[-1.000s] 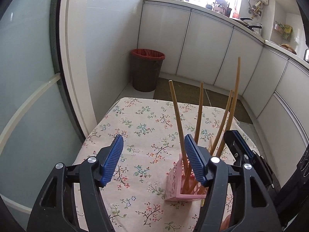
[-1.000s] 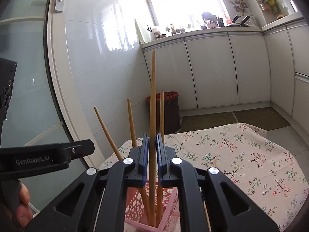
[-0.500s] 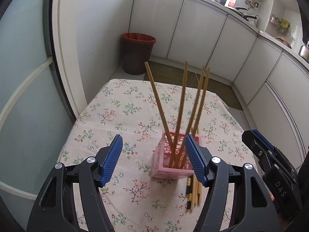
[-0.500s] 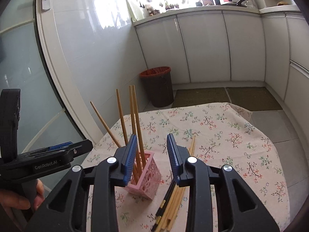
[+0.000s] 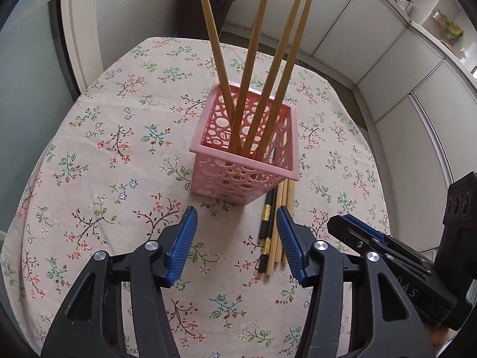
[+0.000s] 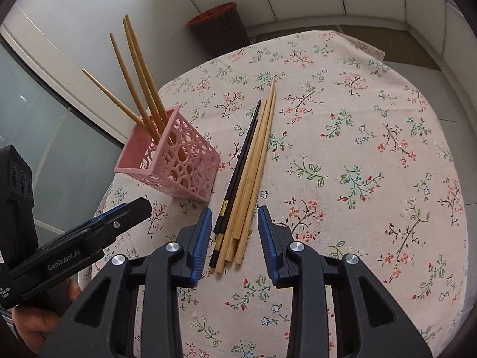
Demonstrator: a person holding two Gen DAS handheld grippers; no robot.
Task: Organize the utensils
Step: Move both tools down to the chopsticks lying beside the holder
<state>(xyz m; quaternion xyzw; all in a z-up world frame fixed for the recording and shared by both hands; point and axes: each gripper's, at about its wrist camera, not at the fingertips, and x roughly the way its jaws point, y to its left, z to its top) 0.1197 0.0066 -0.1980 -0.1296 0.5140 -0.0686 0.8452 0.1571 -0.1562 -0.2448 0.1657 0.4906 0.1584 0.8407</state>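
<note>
Having let go of the wooden chopstick it was clamping a second ago, the right gripper is now tilting down over the loose chopsticks lying on the cloth-covered counter, its fingers standing partly apart on either side of the bundle's near ends and not yet touching them; nothing is pinched between them. That chopstick is now leaning in the pink basket with three others, so four chopsticks are standing there, which suggests one drop is finished and the next pick is being lined up. The left gripper is also dipping toward the counter; its fingers have just been closing a little, yet they are still apart and empty, with bare cloth and the near tip of the loose bundle between them. Just beyond sits the basket, touching the bundle's side. Farther back, on the floor past the counter's edge, a dark bin is standing.
</note>
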